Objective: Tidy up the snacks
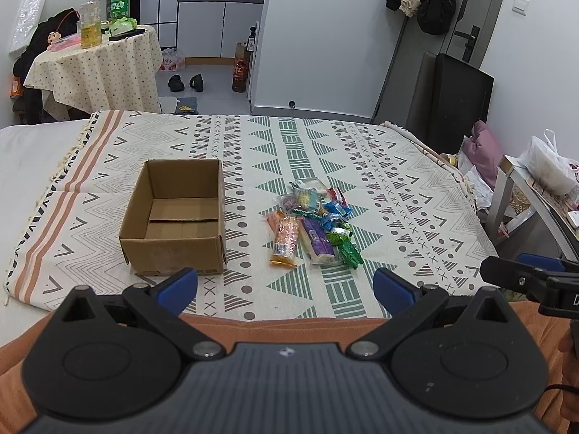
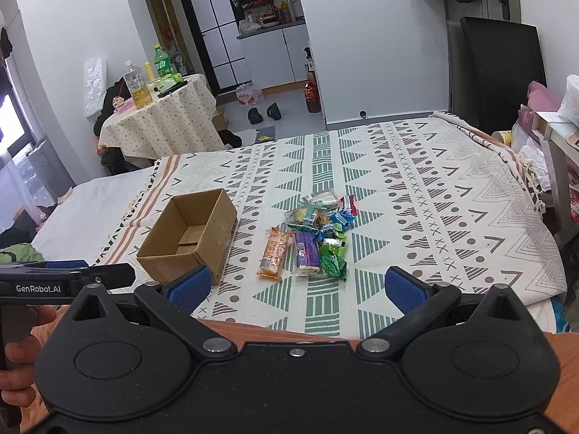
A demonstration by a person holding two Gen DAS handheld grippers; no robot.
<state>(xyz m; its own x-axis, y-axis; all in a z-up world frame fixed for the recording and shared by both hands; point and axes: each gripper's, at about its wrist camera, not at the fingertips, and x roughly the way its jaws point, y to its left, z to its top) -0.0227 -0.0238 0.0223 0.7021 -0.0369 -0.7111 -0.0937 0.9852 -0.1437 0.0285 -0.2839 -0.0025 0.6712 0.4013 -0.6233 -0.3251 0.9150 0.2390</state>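
Nearest the lens in the left wrist view, the left gripper (image 1: 285, 291) holds its blue-padded jaws spread wide with nothing between them, poised over the near edge of a bed covered by a patterned blanket (image 1: 380, 166). An orange cloth (image 1: 289, 329) lies directly under the jaws. Ahead of the left pad sits an open cardboard box (image 1: 173, 235), upright and empty inside. Ahead of the gap and nearer the right pad lies a pile of snacks (image 1: 313, 222), close beside the box but apart from it. Its nearest pieces are an orange packet (image 1: 284, 240), a purple-and-white packet (image 1: 316, 242) just beside it, and green wrapped sweets (image 1: 349, 251) at the right.

In the right wrist view, the right gripper (image 2: 298, 287) likewise has its jaws wide apart and empty, above the same blanket edge (image 2: 434, 188). The box (image 2: 191, 233) stands ahead of its left pad, and the snack pile (image 2: 313, 233) lies ahead of the gap, slightly left of centre, with the orange packet (image 2: 275, 255) closest. The left gripper's black body shows at the far left of this view, gripped by the person's left hand (image 2: 21, 354). Beyond the bed, a small round table (image 2: 163, 123) under a dotted cloth carries bottles.
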